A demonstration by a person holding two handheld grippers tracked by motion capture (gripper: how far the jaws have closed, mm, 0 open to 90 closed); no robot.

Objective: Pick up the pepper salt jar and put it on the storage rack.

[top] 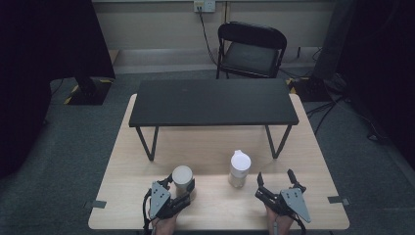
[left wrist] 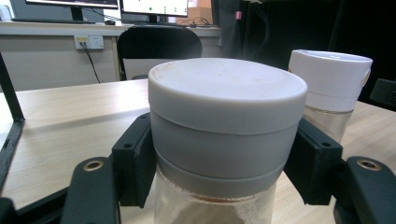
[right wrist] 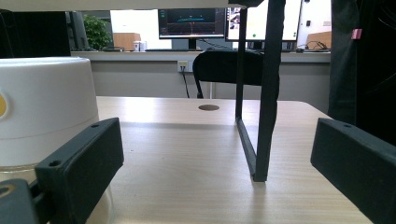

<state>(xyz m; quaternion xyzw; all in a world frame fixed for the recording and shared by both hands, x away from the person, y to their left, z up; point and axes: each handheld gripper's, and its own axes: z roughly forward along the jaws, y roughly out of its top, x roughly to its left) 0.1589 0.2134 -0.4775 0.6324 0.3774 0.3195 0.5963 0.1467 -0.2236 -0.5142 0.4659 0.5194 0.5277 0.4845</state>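
Left gripper [top: 180, 188] sits at the near left edge of the table [top: 122, 161], jaws clamped on the grey-lidded jar [top: 182, 179]. In the left gripper view both black pads press the jar [left wrist: 224, 140] just under its lid, one each side; jar upright, glass body below with something pale inside, can't tell what.

Next right: white-capped bottle [top: 239, 168], upright on the table, near the jar but apart from it. Same bottle [left wrist: 331, 93] shows behind the jar on the right in the left gripper view.

Right gripper [top: 275, 183] at the near right edge, jaws spread wide, holding nothing. It's just right of the bottle, not touching as far as I can see from the high view. In the right gripper view the bottle [right wrist: 46, 112] sits behind the left-hand jaw, bare tabletop between the jaws.

Behind all this: black shelf [top: 213, 103] on slanted legs across the table's far half; its leg [right wrist: 261, 93] stands ahead of the right gripper. Black chair [top: 250, 49] beyond the table.
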